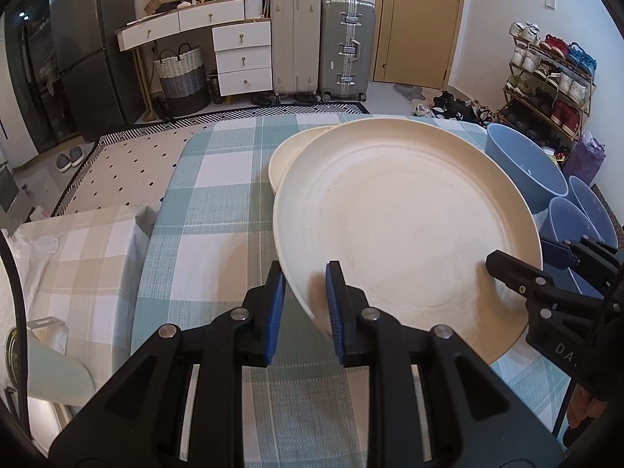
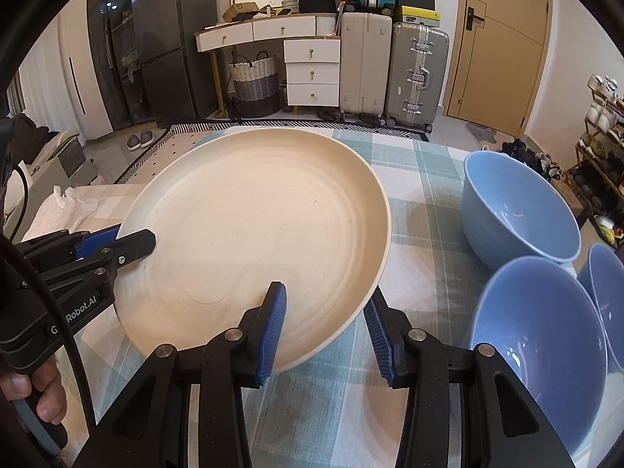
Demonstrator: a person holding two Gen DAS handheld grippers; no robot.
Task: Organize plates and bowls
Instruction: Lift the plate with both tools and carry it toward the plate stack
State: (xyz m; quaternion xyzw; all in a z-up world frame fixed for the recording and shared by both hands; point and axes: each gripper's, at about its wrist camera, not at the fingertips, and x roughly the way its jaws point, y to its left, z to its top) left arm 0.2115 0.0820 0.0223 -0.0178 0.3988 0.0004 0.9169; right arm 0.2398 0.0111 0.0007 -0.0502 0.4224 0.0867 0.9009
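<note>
1. Left tool (image 1: 302,308): pads pinching rim of cream plate (image 1: 405,230) at its 7 o'clock.
2. Right tool (image 2: 325,327): pads clamp same plate's rim at approx. 5 o'clock.
3. Plate: tilted, raised above checked desk (image 1: 218,210); second plate (image 1: 280,160) under it, at 11 o'clock.
4. Blue bowls (image 2: 518,210): 3 pcs on desk, at 3 o'clock of plate.

Plates (image 1: 405,226): cream, faint specks. Bowls (image 2: 518,214): light blue. Tablecloth (image 1: 218,234): teal/white/grey plaid. Gripper pads (image 2: 273,331): blue, blk frames. Door (image 2: 503,39): tan.

Two cream plates (image 1: 405,226), three blue bowls (image 2: 518,210), two grippers (image 1: 304,308), two upright suitcases (image 1: 294,39).
</note>
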